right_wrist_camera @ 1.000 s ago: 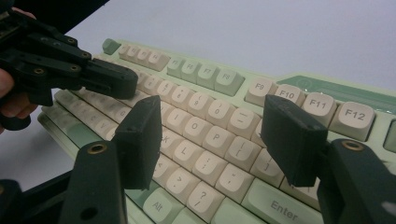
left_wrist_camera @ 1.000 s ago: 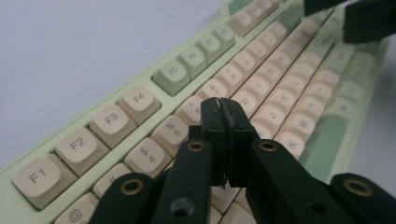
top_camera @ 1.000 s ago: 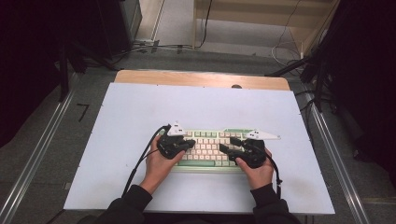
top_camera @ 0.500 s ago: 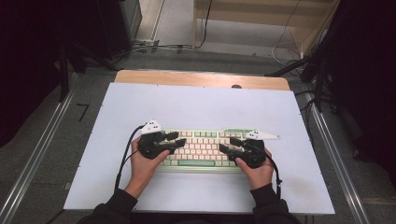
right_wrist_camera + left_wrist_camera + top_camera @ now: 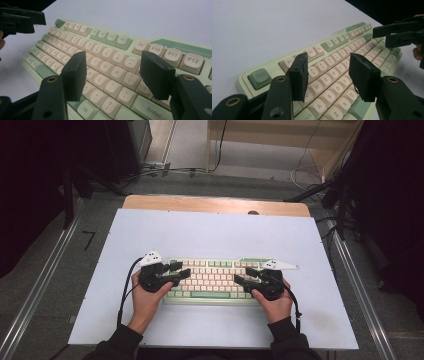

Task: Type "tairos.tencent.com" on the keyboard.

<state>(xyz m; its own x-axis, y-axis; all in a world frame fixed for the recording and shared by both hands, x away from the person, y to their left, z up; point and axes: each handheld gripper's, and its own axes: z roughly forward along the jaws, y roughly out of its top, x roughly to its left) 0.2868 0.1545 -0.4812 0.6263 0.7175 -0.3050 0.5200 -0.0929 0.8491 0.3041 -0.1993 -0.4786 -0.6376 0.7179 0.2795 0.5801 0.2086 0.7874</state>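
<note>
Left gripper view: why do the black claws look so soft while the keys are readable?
In the left gripper view the left claw sits too near the lens and blurs; keyboard legends stay sharp mid-frame. The high view is evenly lit, dark beyond the table.

keyboard (image 5: 342, 72) near edge cut off, function-key legends blurred

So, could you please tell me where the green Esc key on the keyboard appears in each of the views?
High view: the Esc key is at the keyboard's far left corner, beside the left gripper.
Left gripper view: lower left, left of that gripper's jaws.
Right gripper view: upper left, at the keyboard's distant corner.
Shared landmark: the row of F keys running from Esc.
</note>
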